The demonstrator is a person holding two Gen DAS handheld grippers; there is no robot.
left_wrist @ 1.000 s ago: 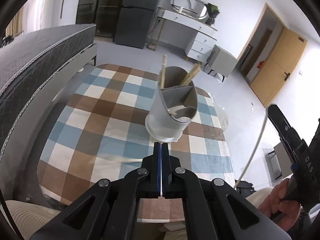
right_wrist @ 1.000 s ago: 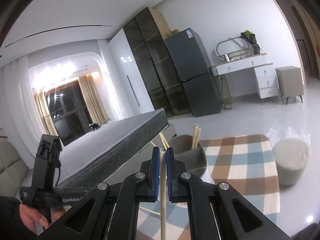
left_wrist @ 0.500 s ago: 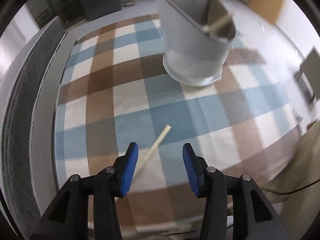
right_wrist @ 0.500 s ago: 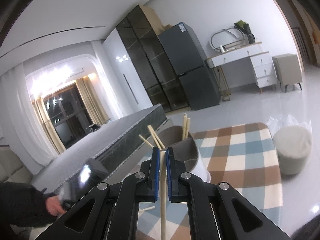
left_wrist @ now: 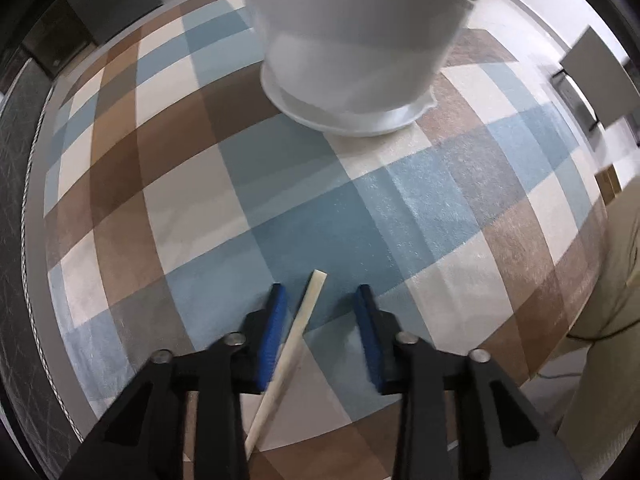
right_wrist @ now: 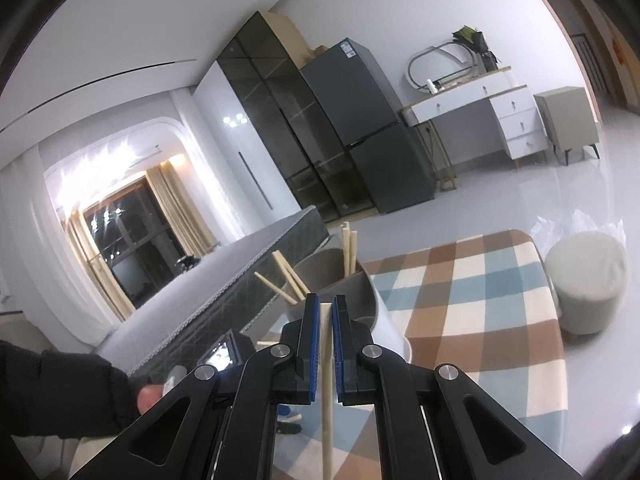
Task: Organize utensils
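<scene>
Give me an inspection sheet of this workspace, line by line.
Surface: checked tablecloth.
Job's things: white utensil holder with chopsticks standing in it; one loose chopstick flat on the cloth.
Clutter: nothing seen.
Grippers: left gripper open, jaws just closing astride the loose chopstick; right gripper shut on another chopstick.
Cables: thin cord by the table edge.
Surroundings: bed, fridge, dresser, stool.
</scene>
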